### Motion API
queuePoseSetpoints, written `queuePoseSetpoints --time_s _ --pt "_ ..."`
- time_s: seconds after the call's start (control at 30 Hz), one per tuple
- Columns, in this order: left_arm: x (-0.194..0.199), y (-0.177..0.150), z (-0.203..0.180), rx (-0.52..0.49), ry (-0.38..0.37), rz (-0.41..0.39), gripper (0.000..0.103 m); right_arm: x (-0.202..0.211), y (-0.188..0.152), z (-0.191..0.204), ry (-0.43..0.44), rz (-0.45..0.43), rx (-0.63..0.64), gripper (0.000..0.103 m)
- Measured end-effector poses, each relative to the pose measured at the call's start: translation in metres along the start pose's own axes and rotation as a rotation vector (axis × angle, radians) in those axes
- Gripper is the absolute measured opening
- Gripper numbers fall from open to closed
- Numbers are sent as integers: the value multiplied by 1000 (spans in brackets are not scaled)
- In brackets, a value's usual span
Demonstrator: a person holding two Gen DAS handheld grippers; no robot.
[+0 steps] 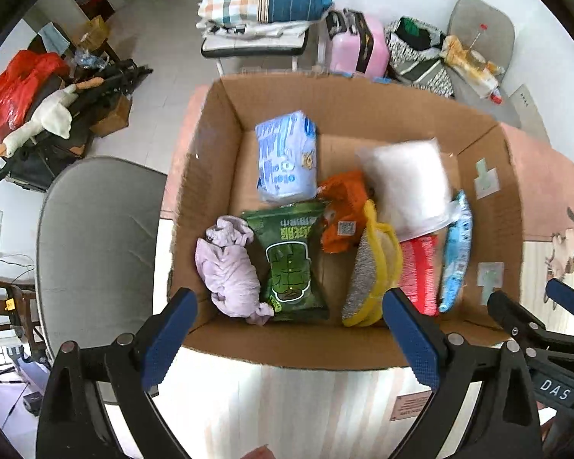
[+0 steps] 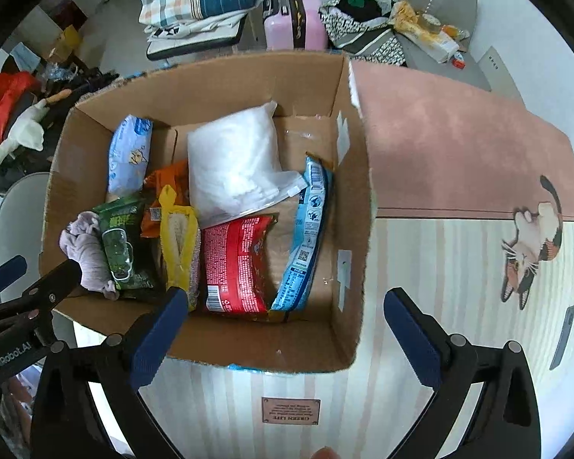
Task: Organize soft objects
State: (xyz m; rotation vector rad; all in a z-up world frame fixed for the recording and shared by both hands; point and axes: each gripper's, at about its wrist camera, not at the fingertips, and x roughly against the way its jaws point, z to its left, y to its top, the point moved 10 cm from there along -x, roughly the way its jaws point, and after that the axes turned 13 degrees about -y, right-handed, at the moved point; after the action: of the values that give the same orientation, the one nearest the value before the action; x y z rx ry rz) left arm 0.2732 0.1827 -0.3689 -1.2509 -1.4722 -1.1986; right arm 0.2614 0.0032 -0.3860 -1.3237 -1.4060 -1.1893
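Soft goods fill the cardboard box (image 2: 359, 206): lilac cloth (image 1: 229, 267) far left, green wipes pack (image 1: 291, 260) beside it, white pillow bag (image 2: 233, 160) seemingly atop the red packet (image 2: 235, 264). Left gripper (image 1: 287, 340) and right gripper (image 2: 283, 336) hover spread wide, holding nothing.

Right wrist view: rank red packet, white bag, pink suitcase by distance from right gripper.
From the right gripper:
1. red packet, box's near end.
2. white bag, box's far half.
3. pink suitcase, floor beyond the cardboard box.
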Motion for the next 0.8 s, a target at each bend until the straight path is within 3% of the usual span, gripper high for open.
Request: queuePoseSetpoints --time_s 0.2,0.6,0.8 --pt "56 -4 -22 -35 1 -106 99 47 -5 -16 4 -76 -26 103" --pt "198 -44 -68 -106 -40 -320 99 200 -58 -73 14 -302 -70 103" --pt "239 -63 -81 -133 -40 -373 99 262 -84 -94 5 -404 -101 103"
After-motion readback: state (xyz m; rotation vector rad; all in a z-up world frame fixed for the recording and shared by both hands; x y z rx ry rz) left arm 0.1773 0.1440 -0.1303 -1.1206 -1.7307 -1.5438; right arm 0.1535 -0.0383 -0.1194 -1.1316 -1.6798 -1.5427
